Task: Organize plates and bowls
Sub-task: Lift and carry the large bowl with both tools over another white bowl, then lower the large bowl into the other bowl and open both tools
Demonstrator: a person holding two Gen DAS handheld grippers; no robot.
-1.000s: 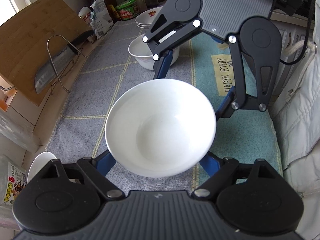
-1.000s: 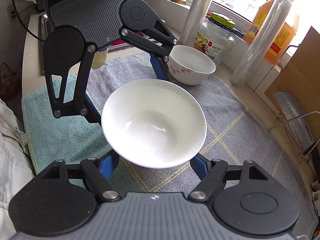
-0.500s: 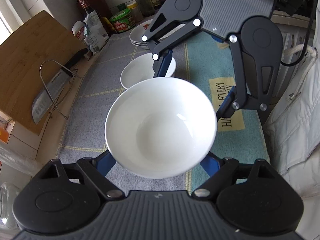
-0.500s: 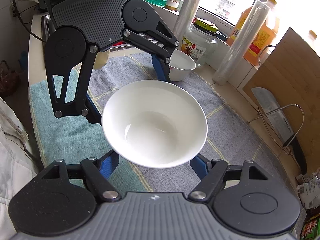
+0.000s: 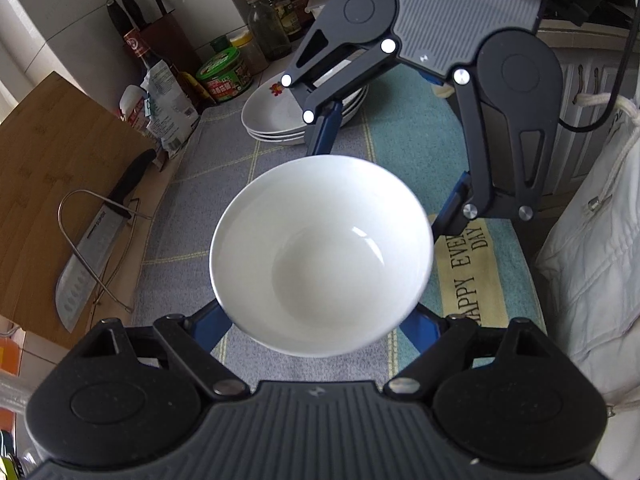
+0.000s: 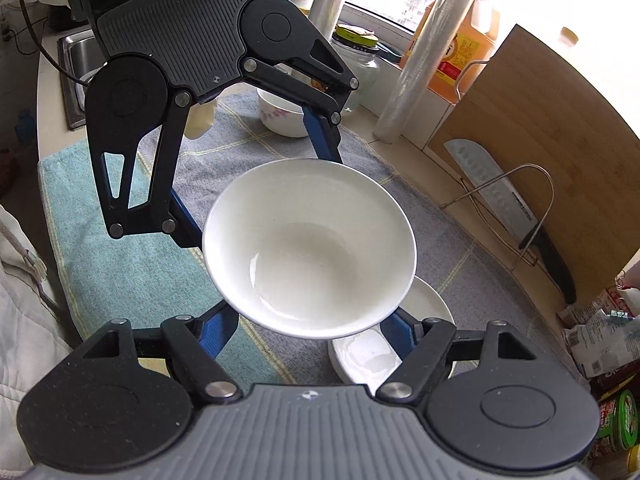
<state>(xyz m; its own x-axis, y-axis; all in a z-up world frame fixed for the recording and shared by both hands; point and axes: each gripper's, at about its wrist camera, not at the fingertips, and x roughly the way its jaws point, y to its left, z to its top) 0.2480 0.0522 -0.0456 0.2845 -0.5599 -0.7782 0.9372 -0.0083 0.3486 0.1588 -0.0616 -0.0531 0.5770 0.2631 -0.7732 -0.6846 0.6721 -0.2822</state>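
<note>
A white bowl hangs in the air above the tabletop, carried between the two grippers that face each other across it. The left gripper has its jaws pinching the bowl from the near side in its own view, its blue fingers running under the rim on both sides. The right gripper has its jaws pinching the same bowl from the opposite side.

Below the bowl, a grey checked towel and a teal towel cover the tabletop. A stack of plates sits on the grey towel toward the far end in the left wrist view, near bottles and a green jar. In the right wrist view another white bowl rests on the grey towel just beneath the carried one, and a flowered bowl stands further along, toward the sink. A cutting board leans at the tabletop's back edge with a knife propped against it in a wire stand.
</note>
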